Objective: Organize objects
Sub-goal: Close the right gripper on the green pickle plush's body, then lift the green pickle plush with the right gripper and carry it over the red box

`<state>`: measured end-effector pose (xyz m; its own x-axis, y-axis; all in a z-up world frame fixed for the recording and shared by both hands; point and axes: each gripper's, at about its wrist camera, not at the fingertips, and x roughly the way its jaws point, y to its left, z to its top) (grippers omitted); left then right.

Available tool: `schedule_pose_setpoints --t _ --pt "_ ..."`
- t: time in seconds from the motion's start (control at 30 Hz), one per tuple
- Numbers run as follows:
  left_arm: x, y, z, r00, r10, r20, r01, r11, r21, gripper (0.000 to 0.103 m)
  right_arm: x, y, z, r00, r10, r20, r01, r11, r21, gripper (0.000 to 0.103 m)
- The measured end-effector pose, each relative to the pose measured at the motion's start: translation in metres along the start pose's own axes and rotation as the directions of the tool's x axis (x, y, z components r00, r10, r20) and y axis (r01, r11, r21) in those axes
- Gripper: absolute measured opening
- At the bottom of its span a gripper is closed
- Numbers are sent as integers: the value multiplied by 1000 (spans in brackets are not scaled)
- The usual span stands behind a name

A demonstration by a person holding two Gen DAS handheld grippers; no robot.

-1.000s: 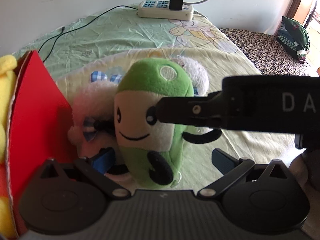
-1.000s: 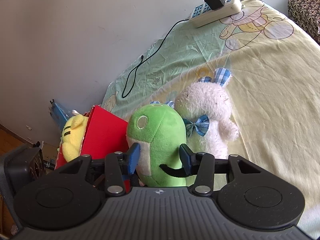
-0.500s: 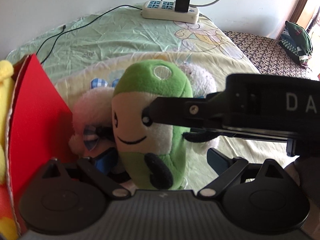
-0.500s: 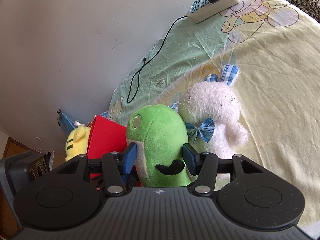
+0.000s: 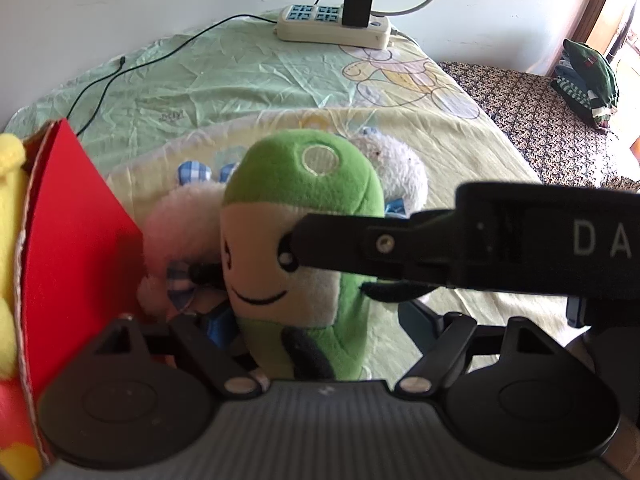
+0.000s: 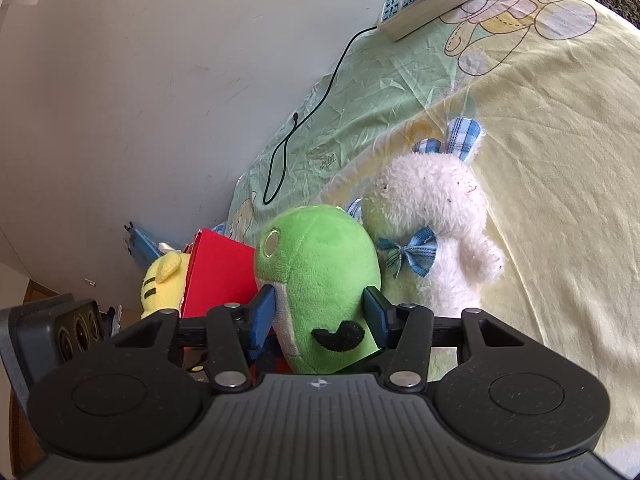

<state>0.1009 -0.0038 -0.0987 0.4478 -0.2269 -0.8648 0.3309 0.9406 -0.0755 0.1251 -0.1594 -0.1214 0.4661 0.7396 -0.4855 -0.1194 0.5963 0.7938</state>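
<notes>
A green plush toy (image 6: 320, 264) with a white face and black moustache is upright, with my right gripper (image 6: 320, 312) shut on its lower body. In the left wrist view the same green plush toy (image 5: 304, 216) stands between the wide-apart fingers of my open left gripper (image 5: 316, 320), and the right gripper's black body crosses in from the right. Behind it lies a white plush rabbit (image 6: 432, 216) with a blue plaid bow. A red box (image 5: 76, 232) stands at the left, with a yellow plush (image 5: 8, 208) in it.
The bed has a green and yellow cartoon sheet (image 5: 240, 88). A power strip (image 5: 332, 28) with a black charger sits by the wall, with a thin black cable (image 5: 160, 56) trailing left. A dark patterned cover (image 5: 520, 108) and folded green clothing (image 5: 588, 76) lie at the right.
My right gripper has lifted the green plush toy a little and carried it left, closer to the red box. The left gripper has stayed open around it.
</notes>
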Motion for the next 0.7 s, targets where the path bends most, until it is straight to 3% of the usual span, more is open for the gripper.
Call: schedule_pose_setpoints --t 0.3,0.7 --pt "-13 -1 -13 999 -51 -11 50 998 -32 80 -15 5 -13 1000 -2 -16 2 1000 -22 51" --pt "-34 -12 -50 998 -63 -28 62 998 -29 80 -35 8 -42 997 -2 -77 0 1000 -21 51"
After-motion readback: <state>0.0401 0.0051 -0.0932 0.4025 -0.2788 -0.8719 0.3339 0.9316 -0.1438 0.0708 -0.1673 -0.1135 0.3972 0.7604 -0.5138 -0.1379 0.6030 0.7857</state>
